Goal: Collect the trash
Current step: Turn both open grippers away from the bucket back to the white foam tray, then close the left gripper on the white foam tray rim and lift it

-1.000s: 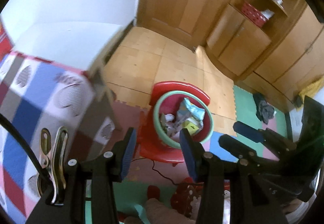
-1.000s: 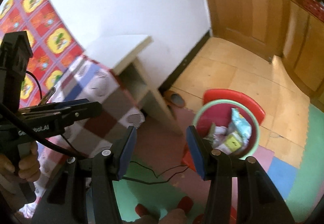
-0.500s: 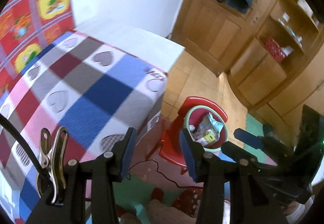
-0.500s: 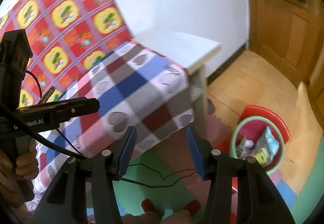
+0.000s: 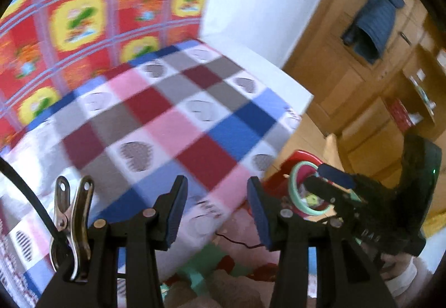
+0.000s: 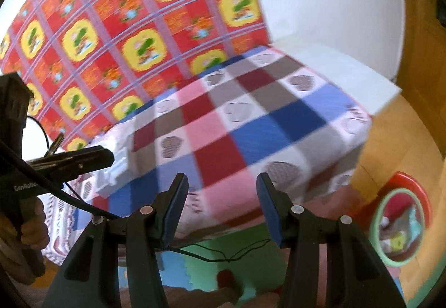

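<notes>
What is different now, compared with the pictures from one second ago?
Both views have swung away from the basin of trash, which has slid to the right edge, and onto the checked cloth and red patterned wall covering. Nothing was taken or released: the left gripper and right gripper stay open and empty, and the trash remains in the basin.

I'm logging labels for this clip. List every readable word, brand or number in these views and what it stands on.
"GenRobo", cut off by a cable: white print on the left gripper's black handle, right wrist view.
White letters on the right gripper's body, left wrist view: too blurred to read.
Writing on the checked cloth's edge: blurred.
Print on the red and yellow wall covering: blurred.
Packets in the basin: too small.
</notes>
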`<control>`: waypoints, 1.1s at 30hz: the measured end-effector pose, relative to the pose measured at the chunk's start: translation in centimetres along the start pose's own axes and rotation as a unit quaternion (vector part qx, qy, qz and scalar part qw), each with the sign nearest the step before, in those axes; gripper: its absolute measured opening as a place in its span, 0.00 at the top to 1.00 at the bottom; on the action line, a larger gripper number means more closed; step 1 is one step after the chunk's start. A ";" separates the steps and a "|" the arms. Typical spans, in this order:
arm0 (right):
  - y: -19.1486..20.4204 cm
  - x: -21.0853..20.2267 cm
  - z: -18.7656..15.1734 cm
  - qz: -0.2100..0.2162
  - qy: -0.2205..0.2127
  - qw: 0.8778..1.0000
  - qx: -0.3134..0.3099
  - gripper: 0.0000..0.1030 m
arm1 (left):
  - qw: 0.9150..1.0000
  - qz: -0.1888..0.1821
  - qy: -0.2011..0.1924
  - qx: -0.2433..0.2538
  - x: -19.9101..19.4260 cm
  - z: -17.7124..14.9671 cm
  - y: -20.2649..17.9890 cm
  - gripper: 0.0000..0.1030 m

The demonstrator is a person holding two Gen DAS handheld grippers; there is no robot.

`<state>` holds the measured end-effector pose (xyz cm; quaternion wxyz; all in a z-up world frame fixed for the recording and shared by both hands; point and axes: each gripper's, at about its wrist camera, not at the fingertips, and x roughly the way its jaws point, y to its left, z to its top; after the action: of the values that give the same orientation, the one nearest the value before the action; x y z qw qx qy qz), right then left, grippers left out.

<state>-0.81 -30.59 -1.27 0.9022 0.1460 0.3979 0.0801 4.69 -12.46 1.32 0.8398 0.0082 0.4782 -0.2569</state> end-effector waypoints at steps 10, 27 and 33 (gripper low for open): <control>8.1 4.5 2.1 0.039 0.027 0.998 -0.032 0.49 | 0.994 0.075 -0.004 -0.084 -4.8 -4.5 11.7 0.55; 14.3 13.0 6.6 0.067 0.106 0.987 -0.097 0.49 | 0.970 0.121 0.019 -0.208 -1.1 -7.9 20.8 0.55; 15.5 16.1 7.4 0.074 0.130 0.980 -0.130 0.49 | 0.961 0.109 0.024 -0.251 0.2 -7.9 22.2 0.55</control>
<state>15.04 -13.27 -2.62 0.8458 0.0454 0.4857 0.2160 8.19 8.79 -8.25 0.8263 -0.1448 0.5432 -0.0348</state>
